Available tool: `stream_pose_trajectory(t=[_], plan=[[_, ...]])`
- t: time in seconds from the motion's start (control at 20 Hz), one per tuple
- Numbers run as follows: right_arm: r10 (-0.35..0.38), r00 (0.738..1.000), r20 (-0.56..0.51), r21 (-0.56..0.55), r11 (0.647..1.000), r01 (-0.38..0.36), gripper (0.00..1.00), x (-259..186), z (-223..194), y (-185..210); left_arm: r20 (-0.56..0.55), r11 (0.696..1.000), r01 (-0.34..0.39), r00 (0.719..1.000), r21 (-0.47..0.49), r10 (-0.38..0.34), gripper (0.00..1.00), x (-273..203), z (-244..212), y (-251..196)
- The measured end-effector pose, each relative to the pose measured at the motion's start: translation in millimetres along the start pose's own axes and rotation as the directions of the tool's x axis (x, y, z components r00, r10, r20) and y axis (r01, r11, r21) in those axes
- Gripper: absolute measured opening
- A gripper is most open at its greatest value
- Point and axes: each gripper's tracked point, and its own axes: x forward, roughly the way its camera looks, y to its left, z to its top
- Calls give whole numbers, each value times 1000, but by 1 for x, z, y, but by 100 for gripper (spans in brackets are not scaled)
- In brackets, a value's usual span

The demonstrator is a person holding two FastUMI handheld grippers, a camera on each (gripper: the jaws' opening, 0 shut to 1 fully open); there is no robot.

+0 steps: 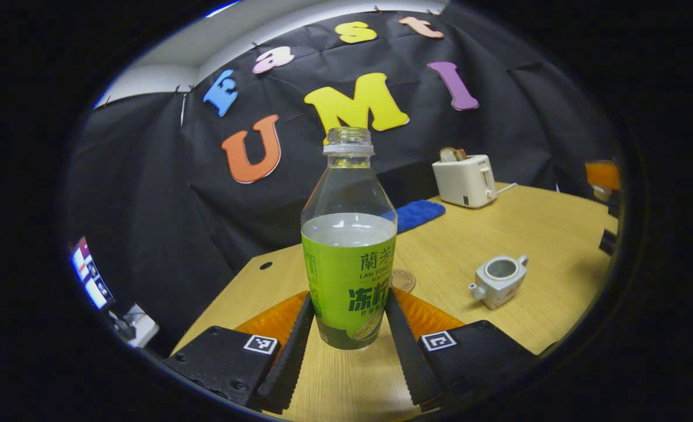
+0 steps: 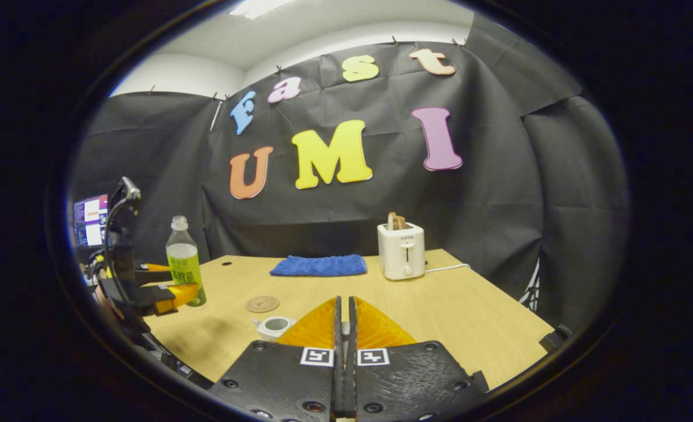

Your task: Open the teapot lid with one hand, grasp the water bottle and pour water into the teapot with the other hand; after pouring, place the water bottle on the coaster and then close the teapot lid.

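An uncapped water bottle with a green label, about half full, stands upright between the fingers of my left gripper, which press on both sides of its lower label. In the right gripper view the same bottle is at the table's left edge with the left gripper around it. The pale teapot sits open on the table, partly behind my right fingers. My right gripper is shut on a small pale piece, the teapot lid. A round coaster lies between bottle and teapot.
A white toaster with bread stands at the back, its cord trailing right. A blue cloth lies left of it. A lit monitor is off the table's left side. The wooden table ends close behind the bottle.
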Motion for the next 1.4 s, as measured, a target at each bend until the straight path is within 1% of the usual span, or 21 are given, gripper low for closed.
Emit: stream_pose_trajectory(t=[0.1,0.25,0.45,0.55,0.65,0.75,0.8,0.85,0.95,1.15,1.4], plan=[[8,1000,-3,-2,1000,-8,0,1,-1,5,11,998,2,1000,-64,-1,74,-1,2,-2],[11,1000,-10,-1,1000,-11,0,6,-3,6,46,993,17,999,-118,-11,74,1,13,-4],[11,1000,-21,-8,1000,-11,0,14,-8,6,95,979,46,995,-199,-27,74,4,22,-6],[17,999,-32,-7,1000,-17,0,20,-14,8,97,973,58,995,-222,-37,74,10,24,-7],[24,999,-47,-4,1000,-24,0,26,-21,11,92,970,63,995,-235,-42,74,13,20,-7],[33,997,-66,-4,999,-33,0,33,-29,13,83,970,51,996,-239,-31,74,20,17,-5],[37,997,-73,-3,999,-38,0,36,-32,15,75,969,49,997,-241,-32,72,26,15,-6],[40,996,-80,-2,999,-41,0,40,-35,15,65,968,49,997,-245,-34,74,38,10,-9],[43,995,-92,2,999,-43,0,47,-41,14,35,966,56,998,-254,-48,74,58,1,-13],[41,992,-121,15,999,-39,0,59,-53,10,6,957,78,997,-279,-80,75,80,-11,-27],[35,988,-147,20,999,-33,0,68,-65,4,-7,963,101,994,-249,-106,76,97,-21,-45]])
